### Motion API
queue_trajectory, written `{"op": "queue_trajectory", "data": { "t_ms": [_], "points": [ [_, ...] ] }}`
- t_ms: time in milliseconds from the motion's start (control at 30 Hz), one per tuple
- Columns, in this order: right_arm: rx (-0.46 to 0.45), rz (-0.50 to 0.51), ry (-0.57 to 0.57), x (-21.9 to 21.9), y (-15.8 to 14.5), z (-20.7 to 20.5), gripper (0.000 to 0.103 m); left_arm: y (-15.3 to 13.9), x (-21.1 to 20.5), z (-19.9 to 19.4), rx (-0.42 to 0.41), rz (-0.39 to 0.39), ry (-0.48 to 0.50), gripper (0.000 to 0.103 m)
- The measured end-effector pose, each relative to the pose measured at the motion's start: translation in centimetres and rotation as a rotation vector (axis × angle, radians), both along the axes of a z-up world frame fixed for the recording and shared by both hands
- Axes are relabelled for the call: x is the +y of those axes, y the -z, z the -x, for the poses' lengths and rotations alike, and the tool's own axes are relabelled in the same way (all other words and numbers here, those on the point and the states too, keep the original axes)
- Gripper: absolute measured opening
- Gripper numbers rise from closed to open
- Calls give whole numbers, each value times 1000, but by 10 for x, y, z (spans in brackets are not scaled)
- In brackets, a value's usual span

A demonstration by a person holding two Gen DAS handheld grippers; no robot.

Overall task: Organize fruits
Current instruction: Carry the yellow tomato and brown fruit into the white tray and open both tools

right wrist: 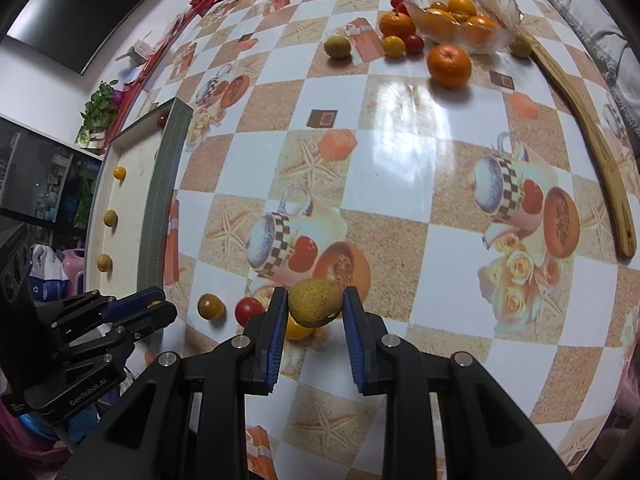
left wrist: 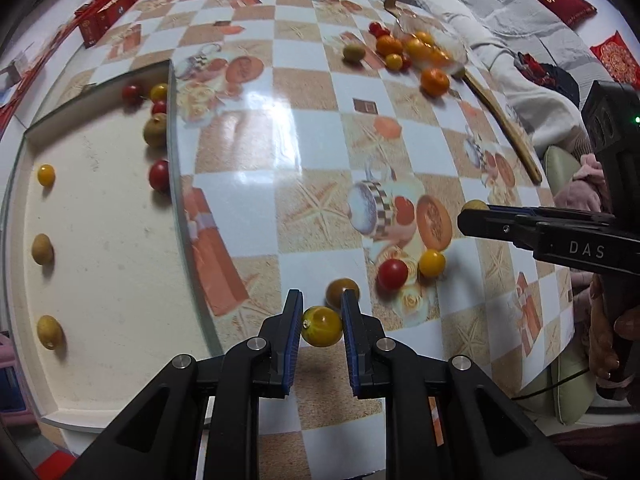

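Observation:
My left gripper (left wrist: 322, 312) is shut on a yellow cherry tomato (left wrist: 322, 327), held a little above the checked tablecloth. An olive-brown tomato (left wrist: 339, 289), a red tomato (left wrist: 393, 274) and a yellow one (left wrist: 432, 263) lie just beyond it. My right gripper (right wrist: 315, 300) is shut on a brownish-green round fruit (right wrist: 316, 307). In the left wrist view that gripper (left wrist: 466, 216) reaches in from the right. To the left is a white tray (left wrist: 112, 240) holding several small fruits, some in a row along its left edge.
A glass bowl (right wrist: 492, 4) of oranges stands at the far side, with a mandarin (right wrist: 449, 65), a green fruit (right wrist: 337, 46) and small tomatoes around it. A wooden spatula (right wrist: 592, 136) lies along the right edge. Red boxes (left wrist: 104, 16) line the back left.

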State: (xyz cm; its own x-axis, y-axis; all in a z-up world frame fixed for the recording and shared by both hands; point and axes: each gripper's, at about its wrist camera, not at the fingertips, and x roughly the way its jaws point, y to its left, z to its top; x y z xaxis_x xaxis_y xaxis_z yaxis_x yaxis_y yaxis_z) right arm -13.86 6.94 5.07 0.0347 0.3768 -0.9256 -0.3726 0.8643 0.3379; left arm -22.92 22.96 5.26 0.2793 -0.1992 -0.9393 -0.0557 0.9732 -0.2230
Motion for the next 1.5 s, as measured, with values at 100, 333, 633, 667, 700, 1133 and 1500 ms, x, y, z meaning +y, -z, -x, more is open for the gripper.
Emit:
{"op": "queue_trajectory", "data": {
  "t_ms": [100,333,633,667,700,1133,1500],
  "points": [
    [-4,-3,-18,11,-3,-3,30,-5,15,1,-10,-6,-36,21],
    [-2,-18,-63,44,-8,-9,30,-10,49,2,-25,-43,-129,21],
    [-12,-38,-147,96,-20,-12,30,-4,97,8,-1,-106,-248,21],
    [-14,-40,-159,103,-21,-13,30,-2,103,9,5,-111,-262,21],
    [-14,-41,-167,108,-22,-13,30,-1,107,11,8,-114,-273,21],
    [-31,-55,-299,183,-27,-17,30,7,151,15,8,-126,-375,21],
    [-17,-52,-341,228,-23,-31,30,10,165,4,2,-138,-403,21]
  ]
}}
